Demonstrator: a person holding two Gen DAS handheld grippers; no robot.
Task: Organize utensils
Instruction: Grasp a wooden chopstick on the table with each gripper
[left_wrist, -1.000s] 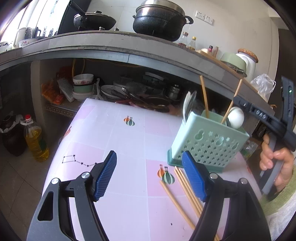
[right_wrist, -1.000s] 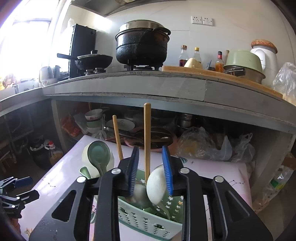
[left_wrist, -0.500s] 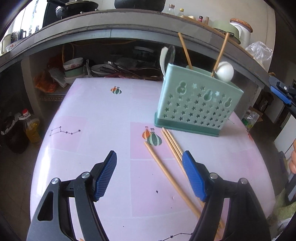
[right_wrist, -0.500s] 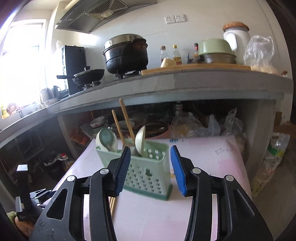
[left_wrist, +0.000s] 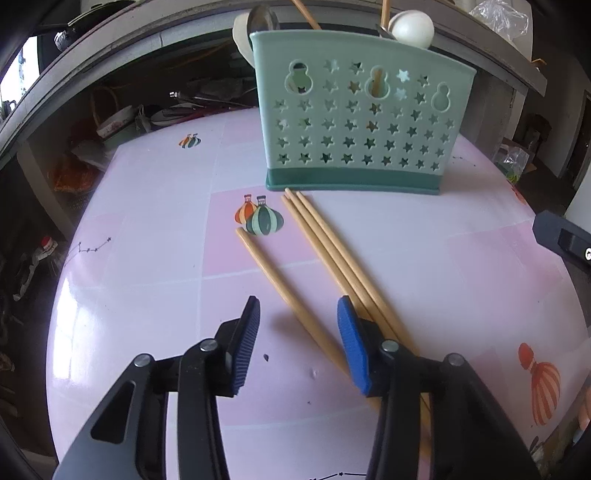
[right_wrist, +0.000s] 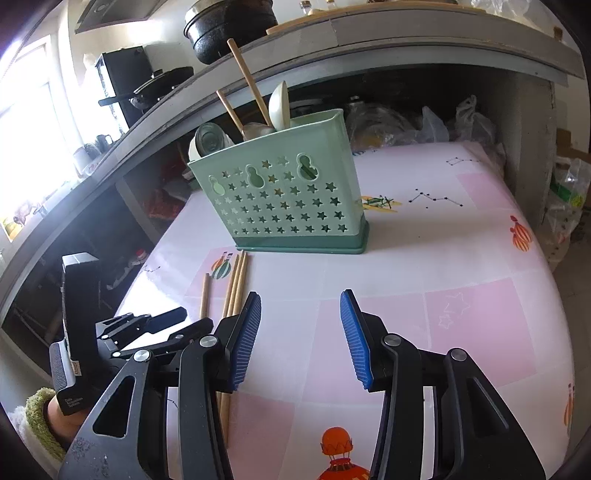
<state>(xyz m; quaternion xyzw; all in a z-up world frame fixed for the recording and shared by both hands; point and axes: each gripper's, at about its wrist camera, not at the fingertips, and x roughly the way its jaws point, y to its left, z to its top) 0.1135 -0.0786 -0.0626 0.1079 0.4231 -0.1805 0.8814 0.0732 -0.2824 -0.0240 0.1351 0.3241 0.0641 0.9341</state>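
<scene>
The pink counter (left_wrist: 147, 229) is seen carrying a green utensil holder (left_wrist: 362, 125) at 12 o'clock. Four chopsticks (left_wrist: 332, 251) are laid just before its base. The left gripper (left_wrist: 298, 339) and right gripper (right_wrist: 300, 336) are held with fingers apart, empty.

No lettering anywhere is sharp enough to read.
</scene>
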